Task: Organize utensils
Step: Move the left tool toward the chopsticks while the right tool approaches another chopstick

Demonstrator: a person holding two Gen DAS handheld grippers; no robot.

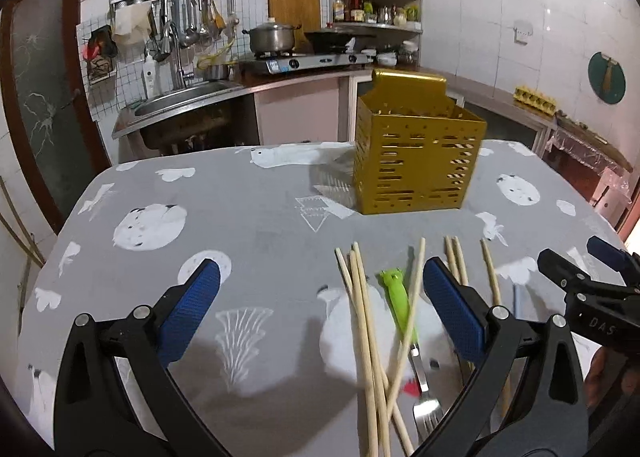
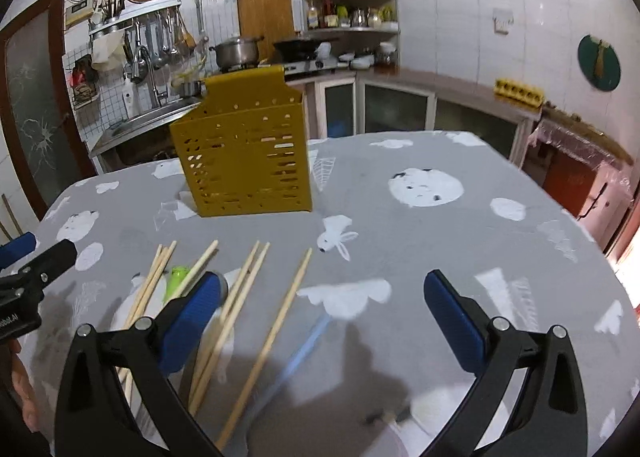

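**Kitchen table, utensils loose, both grippers poised**

Grey patterned cloth covers the table (image 1: 248, 209) I work over, with kitchen counters behind. Nearest me, my left gripper (image 1: 320, 309) hovers low, fingers wide apart and empty, framing the chopsticks (image 1: 362, 321) that lie crossed over a green-handled fork (image 1: 404, 317); I judge it is lined up for a pick. My right gripper (image 2: 322, 309) hangs alongside, fingers also spread and holding nothing, with more chopsticks by its left finger and a pale blue utensil (image 2: 304, 349) between the pads. Farther off, well apart from the pile, stands the yellow perforated holder (image 1: 416, 165), upright, open top ready to receive them.
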